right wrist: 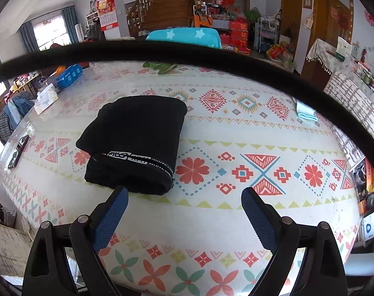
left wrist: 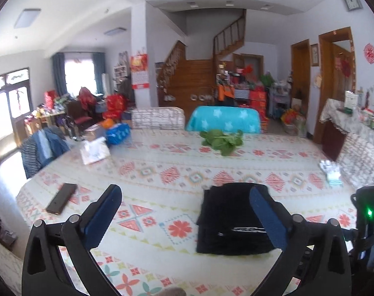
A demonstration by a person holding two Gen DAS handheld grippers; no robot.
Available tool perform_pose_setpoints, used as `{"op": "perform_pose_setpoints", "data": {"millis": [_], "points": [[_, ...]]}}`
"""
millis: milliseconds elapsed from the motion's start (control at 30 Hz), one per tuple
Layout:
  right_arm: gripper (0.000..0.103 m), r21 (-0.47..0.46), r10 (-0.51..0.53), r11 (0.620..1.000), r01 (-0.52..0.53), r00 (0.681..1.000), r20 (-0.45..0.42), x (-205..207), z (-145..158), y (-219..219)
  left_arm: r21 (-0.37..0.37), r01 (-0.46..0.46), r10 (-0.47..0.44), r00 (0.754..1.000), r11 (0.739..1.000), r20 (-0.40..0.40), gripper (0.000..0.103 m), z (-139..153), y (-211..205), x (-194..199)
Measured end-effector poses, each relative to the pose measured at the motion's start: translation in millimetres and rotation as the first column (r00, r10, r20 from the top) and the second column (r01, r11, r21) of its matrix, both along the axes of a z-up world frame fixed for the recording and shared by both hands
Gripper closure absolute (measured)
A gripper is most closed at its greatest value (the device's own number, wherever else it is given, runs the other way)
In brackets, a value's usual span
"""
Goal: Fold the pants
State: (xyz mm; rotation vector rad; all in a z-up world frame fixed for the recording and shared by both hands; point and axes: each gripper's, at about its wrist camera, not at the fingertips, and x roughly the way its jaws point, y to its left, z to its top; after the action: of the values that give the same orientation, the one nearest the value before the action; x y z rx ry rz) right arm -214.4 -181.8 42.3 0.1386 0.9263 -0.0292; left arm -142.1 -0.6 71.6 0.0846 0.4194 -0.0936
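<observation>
Cluttered living room behind: wooden staircase (left wrist: 187,74), curtained window far left, wooden doors far right. Large worktop (right wrist: 236,128) covered with a white cloth printed in red, teal and yellow geometric and flower motifs.

Black fabric pants (right wrist: 135,143), folded into a compact rectangular bundle, lie flat on the worktop, left of centre in the right wrist view. White-lettered waistband strip shows along the near edge of the bundle.

Left gripper (left wrist: 189,212): blue-padded fingers (left wrist: 101,217) spread wide, pinching nothing. Its right finger overlaps the pants' right edge in the left wrist view; contact cannot be told.

Right gripper (right wrist: 184,212): fingers (right wrist: 258,217) spread wide, nothing between them. Left fingertip sits just near of the bundle's near edge; touching or not, cannot tell.

Other items on the worktop:
- bunch of green leafy vegetables (left wrist: 221,141), far side
- white tissue box (right wrist: 45,101), far left
- dark flat rectangular phone-like object (left wrist: 61,198), left edge
- pale blue folded cloth (right wrist: 306,112), far right

Turquoise star-print cover (left wrist: 224,120) over a chair beyond the far edge. Dark curved cable (right wrist: 187,51) arcs across the right wrist view.
</observation>
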Motion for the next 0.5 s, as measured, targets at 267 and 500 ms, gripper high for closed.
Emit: {"op": "perform_pose_setpoints", "data": {"millis": [267, 500], "points": [[0.007, -0.002, 0.027, 1.0, -0.027, 1.0, -0.017, 2.3, -8.8, 2.5, -0.024, 0.08, -0.084, 0.974, 0.996, -0.212, 0.0, -29.0, -9.1, 19.8], [0.007, 0.014, 0.0, 1.0, 0.001, 0.997, -0.073, 3.2, -25.6, -3.1, -0.022, 0.104, -0.105, 0.941, 0.994, -0.323, 0.0, -57.8, -20.3, 26.5]]}}
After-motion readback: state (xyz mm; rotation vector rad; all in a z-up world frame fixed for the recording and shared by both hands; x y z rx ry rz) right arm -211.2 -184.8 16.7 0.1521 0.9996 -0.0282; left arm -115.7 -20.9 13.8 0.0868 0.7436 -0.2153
